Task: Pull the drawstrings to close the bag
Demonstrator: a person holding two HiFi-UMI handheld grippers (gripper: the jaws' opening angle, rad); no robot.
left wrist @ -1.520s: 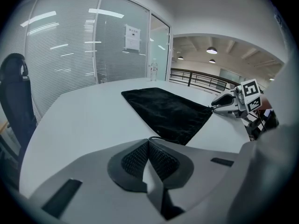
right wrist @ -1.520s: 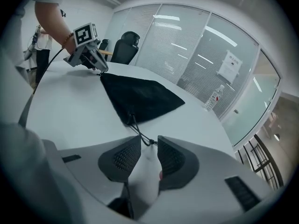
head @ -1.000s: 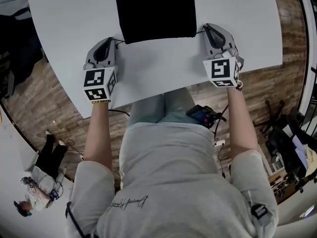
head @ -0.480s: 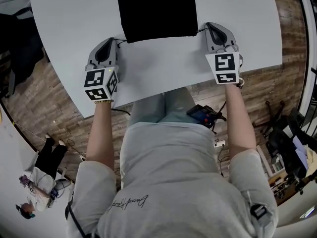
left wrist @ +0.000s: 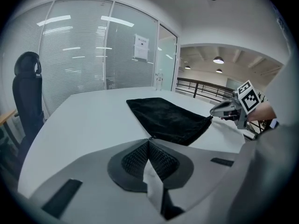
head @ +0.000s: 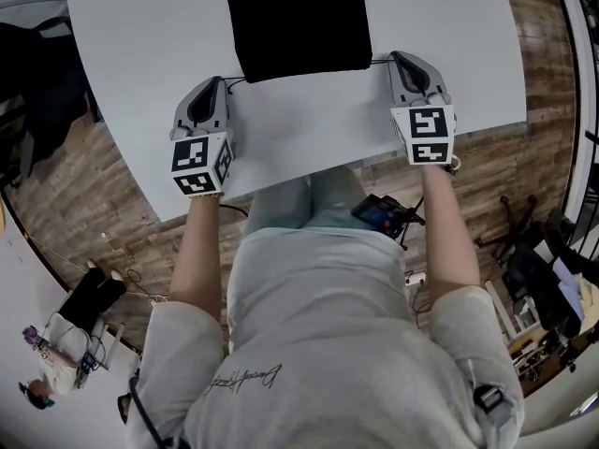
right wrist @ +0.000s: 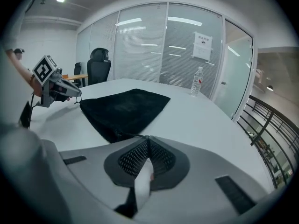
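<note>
- Head view: showing the black bag [head: 295,21] lying flat on the white table [head: 150,45], far centre, with its near edge running between the two grippers.
- Head view: placing the left gripper [head: 221,80] just beside the bag's near-left corner and the right gripper [head: 395,56] just beside its near-right corner, both over the table.
- Left gripper view: pressing the jaws fully together and pinching the thin left drawstring [left wrist: 150,138] at the tips, the cord leading straight to the bag's nearest corner; showing the other gripper at the opposite corner, far right.
- Right gripper view: pressing the jaws fully together on the right drawstring [right wrist: 133,136], the cord leading left to the bag's corner; showing a water bottle [right wrist: 198,82] standing upright far across the table, well apart from the bag.
</note>
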